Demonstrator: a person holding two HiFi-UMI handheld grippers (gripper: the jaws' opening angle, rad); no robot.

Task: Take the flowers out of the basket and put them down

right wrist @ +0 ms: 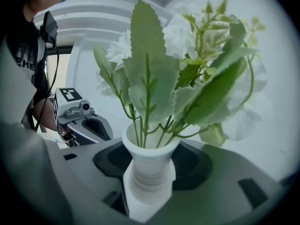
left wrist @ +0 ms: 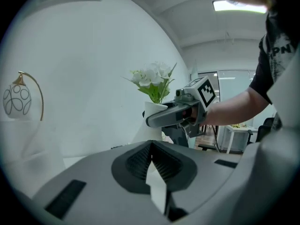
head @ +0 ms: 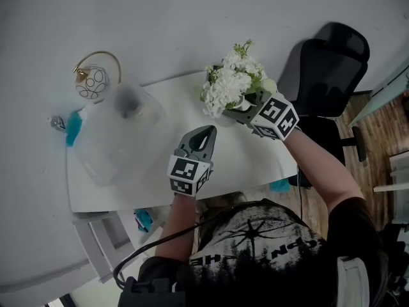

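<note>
From my head view the white worktop (head: 249, 165) fills the middle, with a black chair (head: 332, 62) standing off its far right corner.

The flowers (head: 230, 85), white blooms with green leaves, are over the far edge of the worktop, right of its middle. They sit in a small white vase (right wrist: 150, 165) with a ribbed neck. My right gripper (head: 243, 112) is clamped on that neck, a pad pressing on each side and the stems rising straight up out of the mouth. I cannot tell whether the vase's foot touches the worktop.

My left gripper (head: 208, 132) hovers nearer to me, around the middle of the worktop and well apart from the vase. Its jaws are closed tip to tip on nothing (only bare worktop shows through the narrow gap behind the tips).

Past the far left corner is a round ornament (head: 94, 80) hanging under a gold arc. A small blue object (head: 73, 130) lies by the left edge.
</note>
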